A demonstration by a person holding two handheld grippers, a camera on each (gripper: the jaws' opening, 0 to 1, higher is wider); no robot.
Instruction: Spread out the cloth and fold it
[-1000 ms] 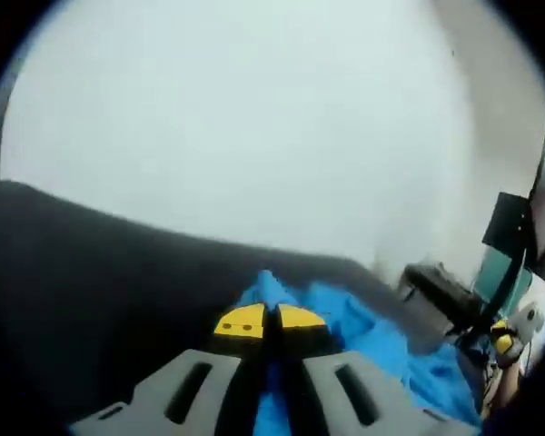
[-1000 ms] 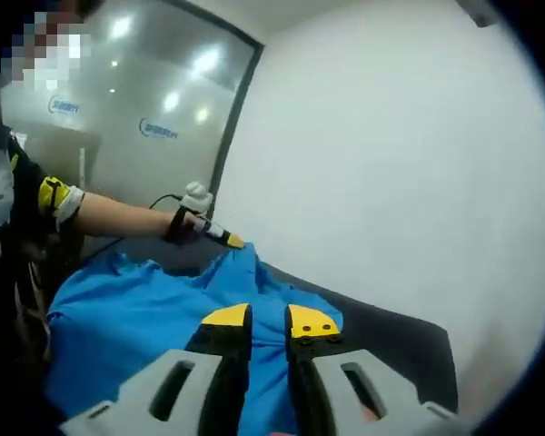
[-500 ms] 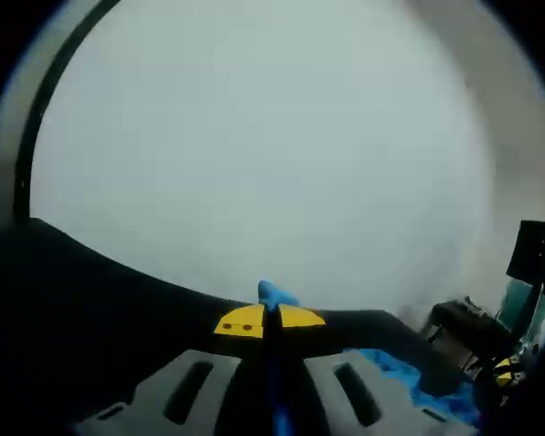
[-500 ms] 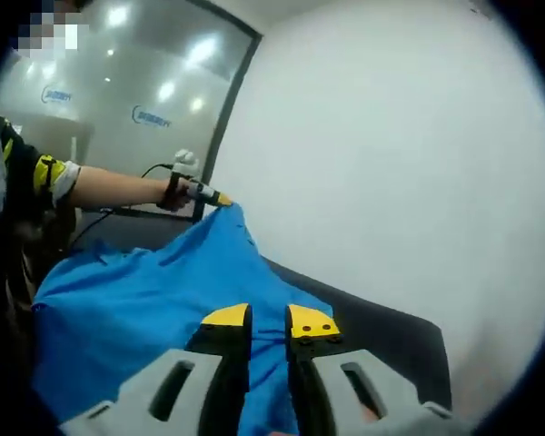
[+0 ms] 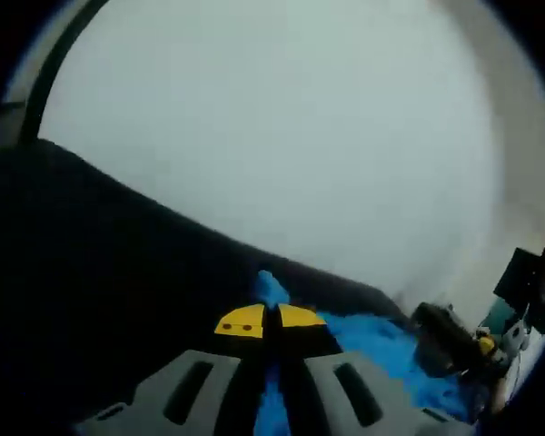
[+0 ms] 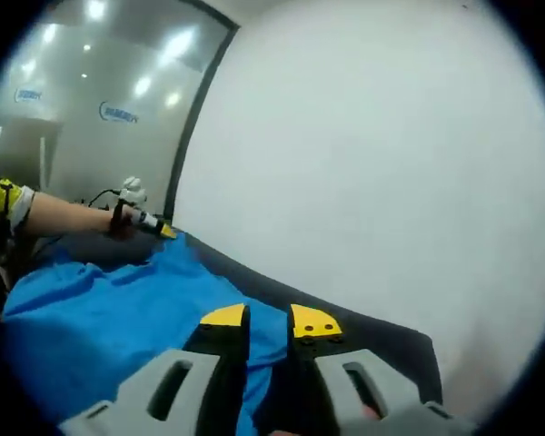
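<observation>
A bright blue cloth (image 6: 118,309) lies stretched over a dark table (image 6: 381,341), held at two points along its far edge. My right gripper (image 6: 269,320) is shut on the near part of that edge, and blue fabric shows between its yellow-tipped jaws. Further left, my left gripper (image 6: 162,231) pinches the other corner, with the person's arm (image 6: 64,216) behind it. In the left gripper view, my left gripper (image 5: 271,320) is shut on the cloth; a small tuft (image 5: 271,285) pokes out past the tips. The rest of the cloth (image 5: 381,341) trails off to the right.
A plain white wall (image 6: 372,163) rises right behind the table's far edge. A glass partition (image 6: 91,100) with a dark frame and reflected ceiling lights stands at the left. Dark equipment (image 5: 445,329) sits beyond the cloth. Bare dark tabletop (image 5: 91,272) stretches left of the left gripper.
Both grippers have come down with the cloth: half a second ago it hung raised and sloping, now it lies low and flatter over the table. Both stay shut on it.
</observation>
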